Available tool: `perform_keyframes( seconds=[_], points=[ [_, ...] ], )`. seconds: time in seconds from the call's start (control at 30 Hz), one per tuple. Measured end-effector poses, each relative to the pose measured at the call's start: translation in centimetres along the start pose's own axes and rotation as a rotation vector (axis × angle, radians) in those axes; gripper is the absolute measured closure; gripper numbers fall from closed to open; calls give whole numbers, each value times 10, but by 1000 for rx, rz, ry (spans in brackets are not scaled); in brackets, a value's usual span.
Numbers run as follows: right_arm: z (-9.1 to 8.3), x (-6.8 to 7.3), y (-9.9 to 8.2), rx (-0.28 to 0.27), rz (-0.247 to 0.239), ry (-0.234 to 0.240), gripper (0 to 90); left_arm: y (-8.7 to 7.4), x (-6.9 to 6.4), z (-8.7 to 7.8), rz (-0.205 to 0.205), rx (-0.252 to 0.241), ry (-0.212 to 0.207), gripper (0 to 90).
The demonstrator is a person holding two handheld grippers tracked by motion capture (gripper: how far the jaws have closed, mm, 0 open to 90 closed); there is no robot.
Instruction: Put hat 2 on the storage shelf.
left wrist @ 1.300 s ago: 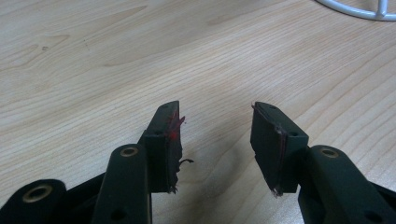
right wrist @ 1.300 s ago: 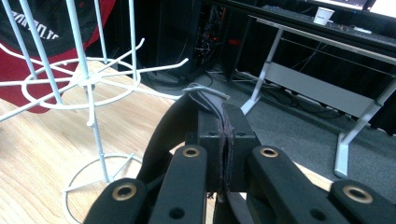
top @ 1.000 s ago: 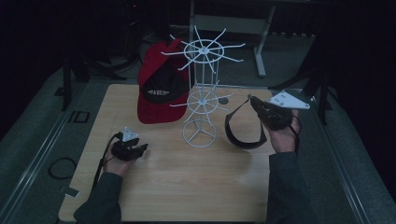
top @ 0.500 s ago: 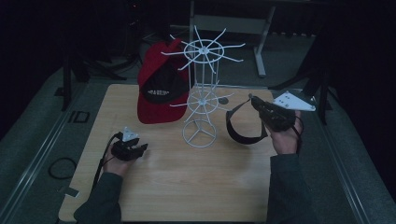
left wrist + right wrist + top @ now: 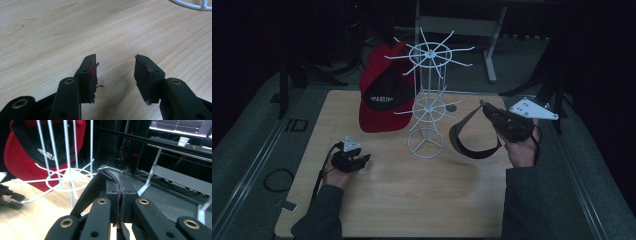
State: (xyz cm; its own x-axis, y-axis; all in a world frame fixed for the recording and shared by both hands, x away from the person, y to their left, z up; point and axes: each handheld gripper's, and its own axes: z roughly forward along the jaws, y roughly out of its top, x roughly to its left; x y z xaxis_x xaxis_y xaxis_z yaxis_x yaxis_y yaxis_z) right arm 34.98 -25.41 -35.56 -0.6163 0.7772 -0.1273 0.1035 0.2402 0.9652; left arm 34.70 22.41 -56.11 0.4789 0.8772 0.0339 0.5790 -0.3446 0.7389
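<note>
One black visor (image 5: pixel 474 137) is clamped in the right gripper (image 5: pixel 492 114), just right of the wire rack (image 5: pixel 428 100); left gripper (image 5: pixel 354 159) jaws are held apart.

We see a dim room: grey floor (image 5: pixel 257 150) around the wooden table (image 5: pixel 412 200), a metal-legged desk (image 5: pixel 492 30) at twelve o'clock.
</note>
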Motion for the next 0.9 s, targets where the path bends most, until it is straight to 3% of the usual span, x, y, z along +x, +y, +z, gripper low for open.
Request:
perform_keyframes(
  seconds=[0.37,0.9],
  points=[
    [-3,2,13,-22,-3,34,877,0,0,0,1,1,-1,535],
    [-13,6,19,-58,9,94,877,0,0,0,2,0,0,534]
  ],
)
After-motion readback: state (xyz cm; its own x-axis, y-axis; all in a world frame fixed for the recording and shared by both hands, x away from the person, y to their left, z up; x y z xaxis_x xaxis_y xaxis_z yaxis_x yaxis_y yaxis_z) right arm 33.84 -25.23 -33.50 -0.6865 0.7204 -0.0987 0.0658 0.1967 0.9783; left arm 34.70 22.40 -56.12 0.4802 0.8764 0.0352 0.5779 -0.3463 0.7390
